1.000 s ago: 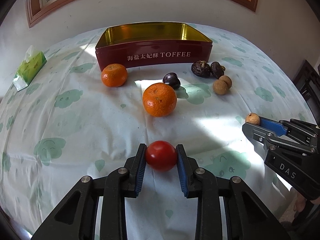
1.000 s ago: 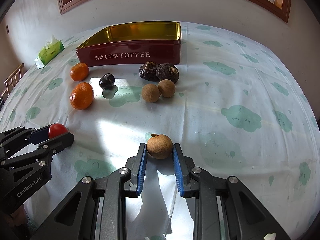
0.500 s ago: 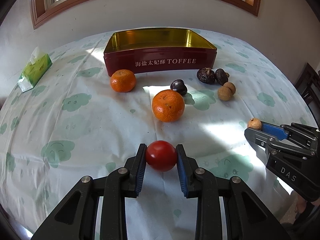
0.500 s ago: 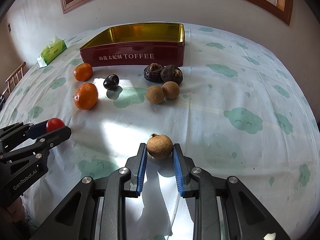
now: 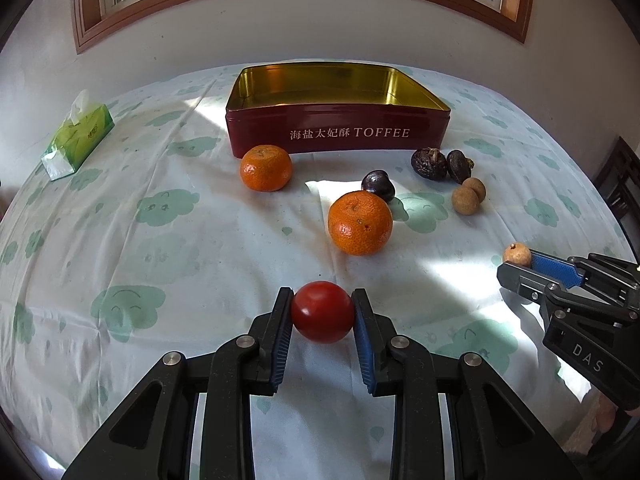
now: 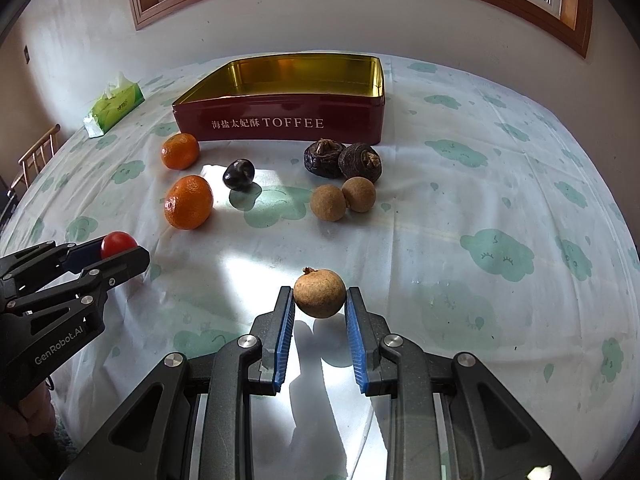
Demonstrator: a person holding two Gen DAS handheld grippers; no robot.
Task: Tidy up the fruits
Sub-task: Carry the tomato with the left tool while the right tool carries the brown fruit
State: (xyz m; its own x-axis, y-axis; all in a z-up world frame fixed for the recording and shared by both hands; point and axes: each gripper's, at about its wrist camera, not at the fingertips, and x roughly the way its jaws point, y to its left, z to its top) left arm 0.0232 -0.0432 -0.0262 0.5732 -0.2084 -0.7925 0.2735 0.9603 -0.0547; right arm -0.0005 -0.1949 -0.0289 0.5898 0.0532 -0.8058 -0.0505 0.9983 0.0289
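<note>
Left gripper (image 5: 322, 312): clenched on a red tomato (image 5: 322, 311), pads pressing both its sides, above the near part of the table (image 5: 160, 280).
Right gripper (image 6: 320, 298): clenched on a brown longan (image 6: 319, 293), held by the tips of the blue pads, over the table's near part.
Near orange (image 5: 360, 223): on the cloth just beyond the tomato, mid-table.
Far orange (image 5: 266, 167): close to the tin's front left corner.
Dark plum (image 5: 378, 186): right behind the near orange, perhaps touching it; the view does not settle that.
Two longans (image 6: 342, 198): side by side, touching, mid-table.
Two dark wrinkled fruits (image 6: 342, 159): together just behind those longans, near the tin's front right corner.
Tin (image 5: 340, 136): red, gold inside, open, toward the far edge.
Tissue pack (image 5: 78, 136): green, at the far left edge.
</note>
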